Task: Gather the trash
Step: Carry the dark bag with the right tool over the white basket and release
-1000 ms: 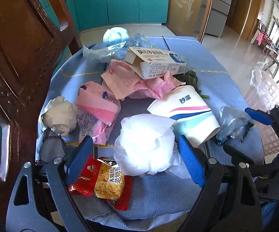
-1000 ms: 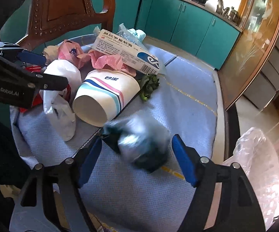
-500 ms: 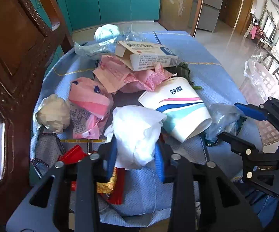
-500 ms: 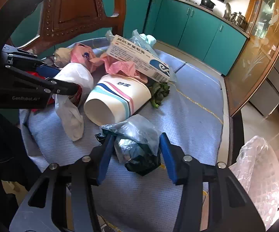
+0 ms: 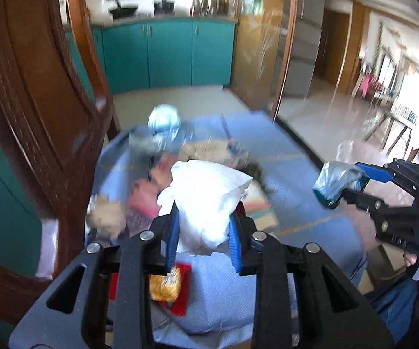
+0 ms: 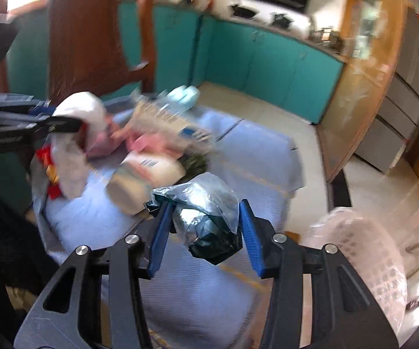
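Left wrist cam: the left gripper [image 5: 204, 240] is clamped on a white crumpled bag [image 5: 206, 200], held clear above the blue table cloth [image 5: 311, 203], with the rest of the trash at 12 o'clock. Right wrist cam: the right gripper [image 6: 205, 237] pinches a clear-and-dark plastic wad [image 6: 206, 218], and the lined basket [image 6: 363, 261] at 3 o'clock is probably where both go.
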The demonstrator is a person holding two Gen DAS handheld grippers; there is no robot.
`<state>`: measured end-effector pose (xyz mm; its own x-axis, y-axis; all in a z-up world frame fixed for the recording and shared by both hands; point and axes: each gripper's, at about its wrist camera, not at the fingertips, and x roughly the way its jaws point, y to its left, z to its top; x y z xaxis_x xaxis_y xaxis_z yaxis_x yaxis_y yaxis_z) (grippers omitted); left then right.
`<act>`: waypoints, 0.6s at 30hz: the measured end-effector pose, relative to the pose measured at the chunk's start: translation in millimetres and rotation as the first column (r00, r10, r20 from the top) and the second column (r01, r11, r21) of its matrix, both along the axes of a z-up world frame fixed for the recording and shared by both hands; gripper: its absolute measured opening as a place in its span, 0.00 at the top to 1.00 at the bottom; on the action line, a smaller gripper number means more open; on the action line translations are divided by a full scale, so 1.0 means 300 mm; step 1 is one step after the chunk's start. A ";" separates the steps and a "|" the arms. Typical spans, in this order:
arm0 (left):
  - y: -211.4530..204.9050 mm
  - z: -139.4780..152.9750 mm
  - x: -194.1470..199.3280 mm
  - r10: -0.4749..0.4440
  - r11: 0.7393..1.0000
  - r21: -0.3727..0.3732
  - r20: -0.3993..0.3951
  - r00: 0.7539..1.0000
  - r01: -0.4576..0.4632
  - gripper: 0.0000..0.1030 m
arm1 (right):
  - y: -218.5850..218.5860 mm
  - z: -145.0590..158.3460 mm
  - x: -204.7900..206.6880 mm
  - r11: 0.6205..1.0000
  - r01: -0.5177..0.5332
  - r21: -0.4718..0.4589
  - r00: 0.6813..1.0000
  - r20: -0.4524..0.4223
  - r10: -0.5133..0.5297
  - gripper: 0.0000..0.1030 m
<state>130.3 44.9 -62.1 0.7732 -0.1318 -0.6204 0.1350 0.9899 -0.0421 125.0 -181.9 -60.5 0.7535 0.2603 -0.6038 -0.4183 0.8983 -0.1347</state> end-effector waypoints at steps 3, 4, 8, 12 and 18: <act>-0.054 0.062 -0.022 -0.033 0.999 -0.038 0.102 0.994 0.037 0.71 | -0.155 0.081 -0.004 0.987 0.125 0.101 0.989 0.065 -0.132 0.54; -0.075 0.080 -0.025 -0.050 0.997 -0.060 0.125 0.991 0.058 0.71 | -0.242 0.111 -0.006 0.968 0.208 0.144 0.971 0.086 -0.222 0.54; -0.242 0.135 0.021 -0.175 0.971 -0.139 0.153 0.973 0.196 0.71 | -0.487 0.122 -0.004 0.871 0.434 0.230 0.888 0.052 -0.457 0.54; -0.459 0.147 0.085 -0.309 0.928 -0.177 0.127 0.942 0.329 0.71 | -0.620 0.070 0.000 0.790 0.578 0.206 0.809 -0.019 -0.587 0.54; -0.727 0.074 0.205 -0.422 0.882 -0.215 0.039 0.906 0.420 0.70 | -0.734 0.031 -0.026 0.711 0.685 0.161 0.725 -0.056 -0.686 0.53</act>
<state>191.7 -173.2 -40.0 0.6101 -0.5730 -0.5472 0.5353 0.8073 -0.2485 117.2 -402.1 -51.1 0.7674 -0.2381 -0.5954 0.3211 0.9464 0.0354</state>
